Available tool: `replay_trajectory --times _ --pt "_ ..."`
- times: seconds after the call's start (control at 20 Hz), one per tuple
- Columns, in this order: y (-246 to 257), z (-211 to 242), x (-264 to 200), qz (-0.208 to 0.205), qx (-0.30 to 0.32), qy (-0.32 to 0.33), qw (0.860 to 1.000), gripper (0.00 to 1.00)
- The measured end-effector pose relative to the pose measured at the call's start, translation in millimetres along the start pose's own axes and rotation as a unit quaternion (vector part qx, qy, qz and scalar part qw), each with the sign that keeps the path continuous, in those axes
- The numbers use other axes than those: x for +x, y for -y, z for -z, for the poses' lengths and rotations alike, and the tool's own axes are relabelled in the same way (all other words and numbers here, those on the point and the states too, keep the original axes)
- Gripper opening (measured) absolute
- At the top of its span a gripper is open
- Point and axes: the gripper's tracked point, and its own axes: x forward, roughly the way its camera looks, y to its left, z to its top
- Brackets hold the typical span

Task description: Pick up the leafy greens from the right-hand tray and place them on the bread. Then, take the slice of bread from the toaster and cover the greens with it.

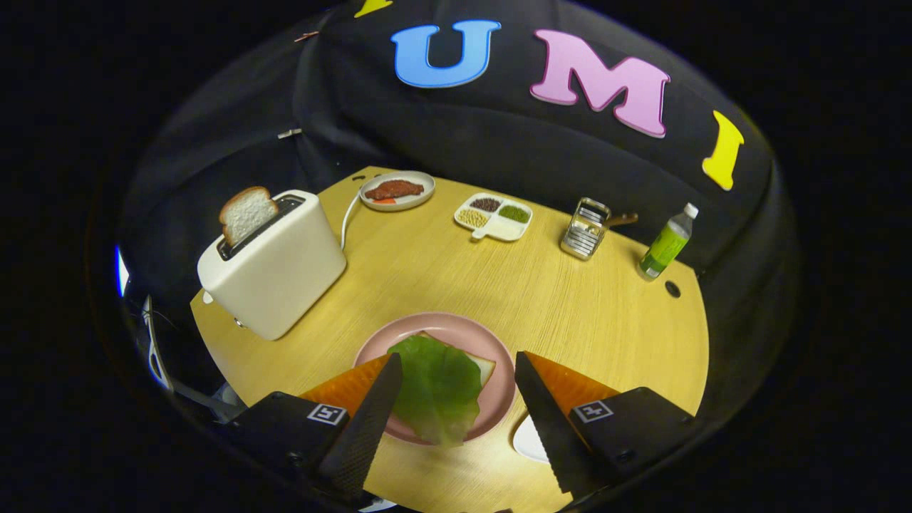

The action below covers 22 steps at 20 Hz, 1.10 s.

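Gripper view: the tool (456, 399) is seen held above a pink plate (502, 399) on the wooden tabletop (541, 299), its two dark fingers (370, 417) spread wide with nothing gripped between them. The leafy greens (438, 385) are laid between the fingers on a slice of bread (483, 368), of which only a pale corner is left uncovered; the leaf's near edge droops over the plate's rim. The first step is judged complete, and the second is now in hand. For it, the tool must be carried well beyond the plate to the white toaster (274, 267), where a second bread slice (247, 212) is seen standing tilted out of the slot. The exposed upper part of that slice would have to be pinched and lifted straight up.

The leaf is shown bright green, broad and softly crinkled.
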Motion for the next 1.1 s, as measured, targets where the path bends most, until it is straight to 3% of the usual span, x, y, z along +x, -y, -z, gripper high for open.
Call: replay_trajectory --times 0.3,0.5,0.65,0.8,1.1 --pt "-79 -96 -62 -0.047 -0.076 0.15 0.985 0.97" --pt "-157 -152 -86 -0.114 -0.098 0.192 0.97 0.97" --pt "-215 -172 -82 -0.157 -0.102 0.187 0.964 0.97" --pt "-264 -170 -58 -0.184 -0.086 0.143 0.969 0.97" --pt "-312 -165 11 -0.159 -0.054 0.066 0.984 0.97"
